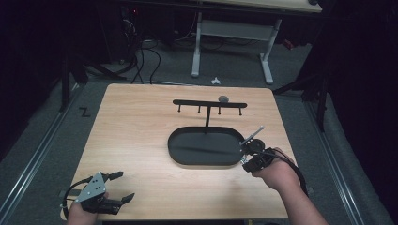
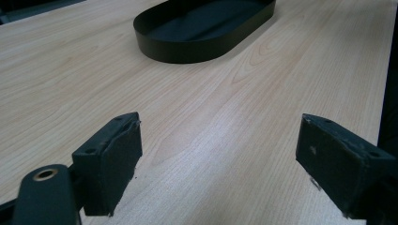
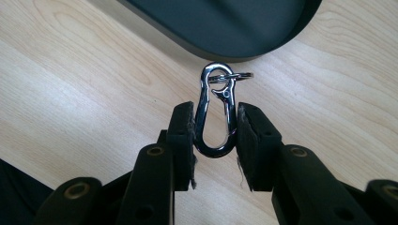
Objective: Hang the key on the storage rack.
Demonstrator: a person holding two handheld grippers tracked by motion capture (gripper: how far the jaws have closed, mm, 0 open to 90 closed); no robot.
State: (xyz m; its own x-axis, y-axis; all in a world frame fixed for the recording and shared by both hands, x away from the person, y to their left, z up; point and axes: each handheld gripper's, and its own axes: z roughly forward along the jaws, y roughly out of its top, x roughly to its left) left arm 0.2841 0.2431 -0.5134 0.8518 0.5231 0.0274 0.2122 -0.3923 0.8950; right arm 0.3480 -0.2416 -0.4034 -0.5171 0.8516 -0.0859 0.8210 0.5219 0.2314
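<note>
One light wooden table carries one black oval metal tray at the centre of the high view, and from the tray's far side rises one thin black post bearing a horizontal black bar with four short pegs hanging beneath it. One small grey rounded object sits on top of that bar toward its right end; what it is cannot be told. There are two grippers, one in each of the person's hands.

The left gripper is in the lower left of the high view, low over the table's near edge, its jaws spread wide with nothing between them. In the left gripper view its two black pads stand far apart over bare wood, with the tray in the upper middle of the frame.

The right gripper is just beside the tray's right rim, right of centre in the high view. In the right gripper view its jaws are clamped on one shiny silver metal carabiner clip, squeezing the long sides of its lower loop. The clip's long axis runs along the jaws, toward the top of the frame, with its narrow end foremost. One small silver split ring hangs through that narrow end, close to the tray's rim.
</note>
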